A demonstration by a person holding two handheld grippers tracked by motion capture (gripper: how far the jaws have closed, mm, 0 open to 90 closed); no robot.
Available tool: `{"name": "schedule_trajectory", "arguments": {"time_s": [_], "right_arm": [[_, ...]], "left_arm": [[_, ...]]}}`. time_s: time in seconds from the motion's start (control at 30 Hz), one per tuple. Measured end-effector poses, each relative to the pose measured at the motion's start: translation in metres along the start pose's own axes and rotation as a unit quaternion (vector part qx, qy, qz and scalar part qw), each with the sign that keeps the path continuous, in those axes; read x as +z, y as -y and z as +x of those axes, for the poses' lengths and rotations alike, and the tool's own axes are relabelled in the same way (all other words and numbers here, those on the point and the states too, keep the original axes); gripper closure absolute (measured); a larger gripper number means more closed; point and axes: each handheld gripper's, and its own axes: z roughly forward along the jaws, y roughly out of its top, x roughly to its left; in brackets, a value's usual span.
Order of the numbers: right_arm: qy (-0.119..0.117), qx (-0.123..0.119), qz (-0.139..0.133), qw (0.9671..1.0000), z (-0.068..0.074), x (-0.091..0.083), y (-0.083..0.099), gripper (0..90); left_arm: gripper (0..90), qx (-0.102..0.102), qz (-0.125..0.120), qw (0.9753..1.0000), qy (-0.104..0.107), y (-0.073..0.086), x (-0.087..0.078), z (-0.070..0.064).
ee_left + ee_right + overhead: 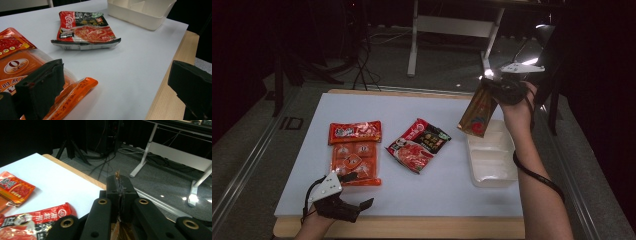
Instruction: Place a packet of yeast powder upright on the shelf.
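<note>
gold packet (477,116) pinched tight in my right gripper (490,76), hanging above the white tray (492,167); next i lower and let go; left gripper (353,201) gapes wide by the orange pack (356,161)

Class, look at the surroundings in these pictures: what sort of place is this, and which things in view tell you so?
Probably a lab or recording studio, not a kitchen: a white board on a wooden table, a dark tripod with loose cables on grey carpet, and a bare white desk frame behind.
</note>
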Motion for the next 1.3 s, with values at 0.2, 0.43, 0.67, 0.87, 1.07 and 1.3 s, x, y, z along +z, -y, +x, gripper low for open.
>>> {"name": "schedule_trajectory", "arguments": {"time_s": [0.2, 0.43, 0.67, 0.87, 1.07, 1.3], "right_arm": [[0.014, 0.014, -0.007, 0.9998, -0.017, 0.007, 0.007, 88.2], [0.016, 0.028, -0.022, 0.9993, -0.037, 0.015, 0.016, 88.1], [0.012, 0.029, -0.028, 0.9991, -0.050, 0.026, 0.029, 87.9], [0.013, 0.036, -0.025, 0.9990, -0.060, 0.027, 0.045, 87.9], [0.012, 0.047, -0.020, 0.9986, -0.068, 0.017, 0.058, 87.8], [-0.004, 0.047, -0.006, 0.9989, -0.064, 0.012, 0.071, 87.8]], "left_arm": [[1.3, -0.002, 0.000, 1.0000, 0.000, 0.000, 0.000, 0.000], [1.3, -0.004, 0.000, 1.0000, 0.000, 0.001, 0.000, 0.000], [1.3, -0.004, 0.002, 1.0000, -0.002, 0.001, 0.000, 0.000], [1.3, -0.003, 0.004, 1.0000, -0.003, 0.002, -0.001, -0.001], [1.3, -0.002, 0.005, 1.0000, -0.003, 0.002, -0.001, -0.002], [1.3, 0.000, 0.006, 1.0000, -0.002, 0.001, -0.001, -0.002]]}}
